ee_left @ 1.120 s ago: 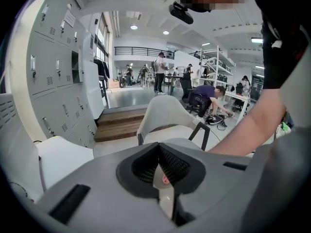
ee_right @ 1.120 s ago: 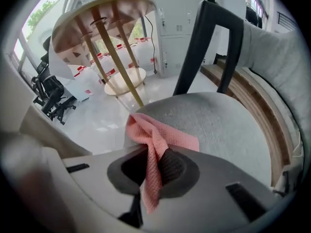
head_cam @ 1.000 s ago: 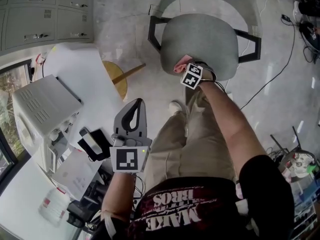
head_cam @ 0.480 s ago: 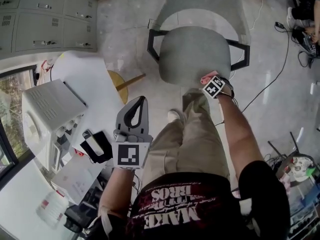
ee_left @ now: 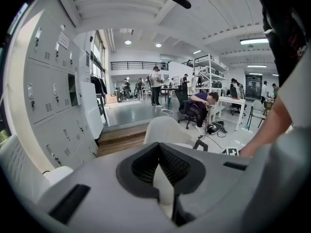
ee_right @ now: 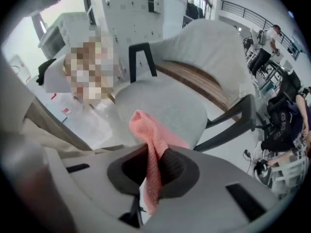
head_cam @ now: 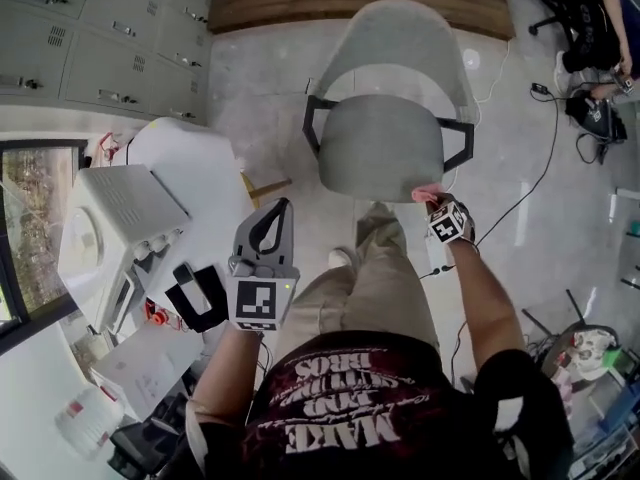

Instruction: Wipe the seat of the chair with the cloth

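Right gripper (head_cam: 432,196) sits at the front right corner of the chair seat (head_cam: 380,148), jaws clamped tight on the pink cloth (ee_right: 151,144), which pokes up out of them just at the seat's rim. Whether it touches the seat, I can't tell. Left gripper (head_cam: 268,230) hangs well apart from the chair, jaws together on nothing. This looks like a pause between strokes, and the next move calls for pressing the cloth down and sweeping across the grey surface.
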Motion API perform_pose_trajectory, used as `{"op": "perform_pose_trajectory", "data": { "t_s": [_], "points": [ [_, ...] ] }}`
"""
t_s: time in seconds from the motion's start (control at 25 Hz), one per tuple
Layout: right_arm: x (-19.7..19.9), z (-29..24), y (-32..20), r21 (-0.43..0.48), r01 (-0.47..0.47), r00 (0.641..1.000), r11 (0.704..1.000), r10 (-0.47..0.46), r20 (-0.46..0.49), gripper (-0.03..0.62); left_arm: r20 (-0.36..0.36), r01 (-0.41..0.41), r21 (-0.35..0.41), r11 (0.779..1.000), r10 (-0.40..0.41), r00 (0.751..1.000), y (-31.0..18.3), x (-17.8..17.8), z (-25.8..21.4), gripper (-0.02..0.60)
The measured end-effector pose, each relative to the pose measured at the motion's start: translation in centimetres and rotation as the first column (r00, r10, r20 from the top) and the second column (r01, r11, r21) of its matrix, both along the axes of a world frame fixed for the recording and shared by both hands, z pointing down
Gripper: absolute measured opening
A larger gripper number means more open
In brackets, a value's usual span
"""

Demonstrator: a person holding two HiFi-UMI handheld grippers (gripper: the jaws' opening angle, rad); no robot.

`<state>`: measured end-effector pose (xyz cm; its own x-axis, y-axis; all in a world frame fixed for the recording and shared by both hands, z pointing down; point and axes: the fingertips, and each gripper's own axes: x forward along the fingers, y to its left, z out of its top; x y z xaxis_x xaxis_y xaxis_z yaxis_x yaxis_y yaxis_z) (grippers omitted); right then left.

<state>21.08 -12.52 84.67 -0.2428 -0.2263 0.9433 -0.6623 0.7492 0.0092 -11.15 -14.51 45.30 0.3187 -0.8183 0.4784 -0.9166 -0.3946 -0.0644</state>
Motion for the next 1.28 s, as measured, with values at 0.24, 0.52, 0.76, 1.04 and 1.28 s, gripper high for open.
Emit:
{"op": "perform_pose_trajectory", "data": {
  "t_s": [0.24, 0.52, 0.76, 1.04, 1.28],
  "points": [
    [-2.3, -10.1, 1.5, 0.161, 0.049, 0.988, 0.986, -0.071, 0.140, 0.029, 0.018, -0.018, 0.060, 0.998, 0.017, 1.000, 0.6, -1.1, -3.6, 0.005],
    [-3.5, -21.5, 1.6, 0.303, -0.112, 0.958, 0.946, 0.021, 0.287, 0.029, -0.042, 0.006, 0.115, 0.993, -0.001, 0.999, 2.7, -2.2, -7.3, 0.006],
    [-5.3, -28.8, 1.1, 0.407, -0.217, 0.926, 0.887, 0.056, 0.373, 0.029, -0.069, 0.016, 0.167, 0.986, -0.005, 0.998, 3.8, -3.4, -10.3, 0.006],
    [-6.0, -37.2, 3.1, 0.503, -0.305, 0.895, 0.809, 0.062, 0.442, 0.029, -0.128, 0.019, 0.224, 0.974, 0.010, 0.992, 6.1, -4.3, -13.6, 0.005],
    [-6.6, -43.9, 6.3, 0.582, -0.335, 0.881, 0.741, 0.027, 0.473, 0.028, -0.078, -0.015, 0.331, 0.943, 0.043, 0.996, 8.7, -4.0, -16.9, 0.006]
  ]
}}
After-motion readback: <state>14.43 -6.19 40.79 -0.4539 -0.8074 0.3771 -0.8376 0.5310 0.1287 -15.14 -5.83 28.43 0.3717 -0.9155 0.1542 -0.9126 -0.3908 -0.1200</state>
